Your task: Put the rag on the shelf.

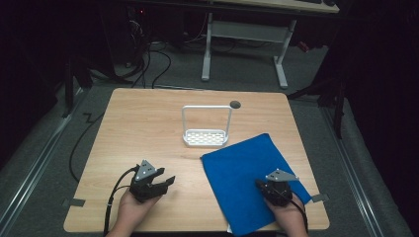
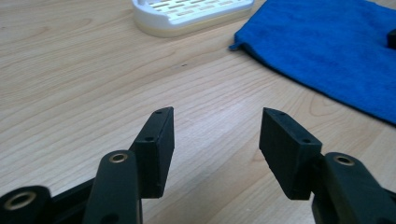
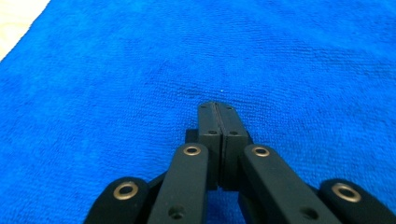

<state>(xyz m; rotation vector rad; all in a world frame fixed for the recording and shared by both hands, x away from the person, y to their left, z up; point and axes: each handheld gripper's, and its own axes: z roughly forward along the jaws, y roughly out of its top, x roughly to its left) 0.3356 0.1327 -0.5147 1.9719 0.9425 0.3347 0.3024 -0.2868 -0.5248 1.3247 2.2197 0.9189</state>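
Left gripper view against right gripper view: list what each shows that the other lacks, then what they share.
Left gripper view alone: the left gripper with jaws apart over bare wooden table, and the white rack's base beyond. Right gripper view alone: the right gripper, jaws pressed together with nothing visible between them. Shared: the blue cloth, lying flat.

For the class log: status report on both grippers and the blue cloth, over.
Left gripper open, above bare table. Right gripper jaws shut, over blue cloth; pinch unclear. White rack stands apart, nothing in the way.
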